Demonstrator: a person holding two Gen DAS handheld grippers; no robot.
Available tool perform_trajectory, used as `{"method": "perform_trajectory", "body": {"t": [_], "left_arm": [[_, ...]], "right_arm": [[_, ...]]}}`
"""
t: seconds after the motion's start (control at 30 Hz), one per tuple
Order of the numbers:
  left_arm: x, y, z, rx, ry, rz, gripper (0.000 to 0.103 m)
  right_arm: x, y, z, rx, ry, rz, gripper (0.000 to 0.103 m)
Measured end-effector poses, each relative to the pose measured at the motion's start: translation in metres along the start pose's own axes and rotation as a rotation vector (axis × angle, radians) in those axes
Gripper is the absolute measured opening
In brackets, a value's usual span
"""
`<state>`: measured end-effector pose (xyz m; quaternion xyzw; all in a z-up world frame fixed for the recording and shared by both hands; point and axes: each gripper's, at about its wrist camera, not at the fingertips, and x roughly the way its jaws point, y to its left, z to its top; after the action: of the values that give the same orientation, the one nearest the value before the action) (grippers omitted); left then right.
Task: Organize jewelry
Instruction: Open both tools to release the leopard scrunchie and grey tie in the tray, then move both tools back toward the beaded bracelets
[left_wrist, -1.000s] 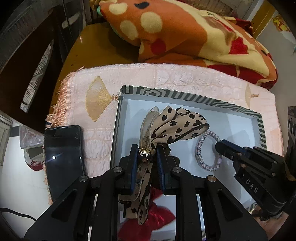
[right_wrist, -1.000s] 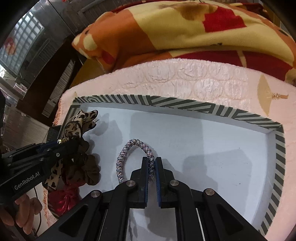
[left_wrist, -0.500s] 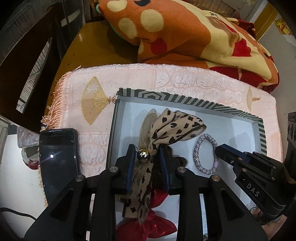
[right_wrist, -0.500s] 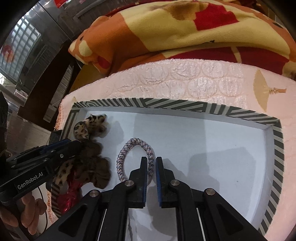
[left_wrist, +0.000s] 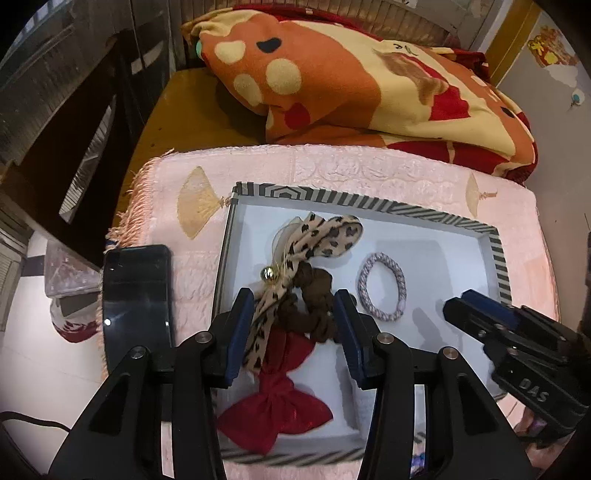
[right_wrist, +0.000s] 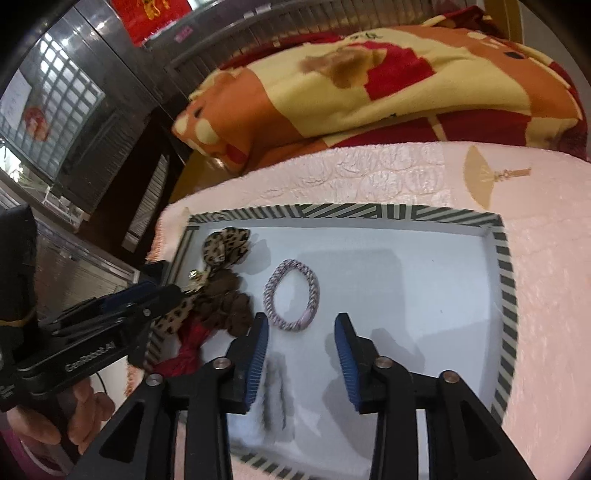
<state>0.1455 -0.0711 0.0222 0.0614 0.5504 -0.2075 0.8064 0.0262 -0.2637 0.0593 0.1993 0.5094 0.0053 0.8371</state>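
Observation:
A white tray with a striped rim (left_wrist: 369, 206) (right_wrist: 504, 266) lies on a pink mat. In it lie a leopard-print bow with a gold bead (left_wrist: 317, 236) (right_wrist: 225, 245), a brown scrunchie (left_wrist: 310, 306) (right_wrist: 229, 302), a red bow (left_wrist: 277, 406) (right_wrist: 188, 343) and a braided pinkish hair tie (left_wrist: 382, 286) (right_wrist: 291, 295). My left gripper (left_wrist: 295, 332) is open, its jaws on either side of the leopard bow's tail and the scrunchie. My right gripper (right_wrist: 301, 354) is open just behind the hair tie, holding nothing.
A black phone (left_wrist: 136, 295) lies on the mat (left_wrist: 369, 173) left of the tray. A folded orange and red blanket (left_wrist: 369, 92) (right_wrist: 369, 81) is piled behind the mat. Dark cabinets stand to the left.
Both grippers have opened. The left let go of the leopard bow, which now lies in the tray; the right let go of the hair tie. Both drew back a little.

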Motion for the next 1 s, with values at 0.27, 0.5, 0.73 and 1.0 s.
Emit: {"method": "perform_trajectory", "body": {"t": [0.27, 0.5, 0.73, 1.0], "left_arm": [[-0.028, -0.012, -0.028, 0.026, -0.026, -0.004, 0.045], [-0.049, -0.028, -0.063, 0.048, -0.035, -0.004, 0.046], [-0.069, -0.046, -0.099, 0.059, -0.038, -0.017, 0.046], [-0.085, -0.057, -0.142, 0.040, -0.025, -0.031, 0.047]], "right_arm": [[-0.040, 0.003, -0.034, 0.006, -0.042, 0.021, 0.040], [-0.067, -0.004, -0.070, 0.008, -0.051, 0.013, 0.041], [-0.095, -0.015, -0.112, 0.009, -0.056, -0.005, 0.055], [-0.115, -0.034, -0.157, 0.002, -0.032, -0.022, 0.055]]}}
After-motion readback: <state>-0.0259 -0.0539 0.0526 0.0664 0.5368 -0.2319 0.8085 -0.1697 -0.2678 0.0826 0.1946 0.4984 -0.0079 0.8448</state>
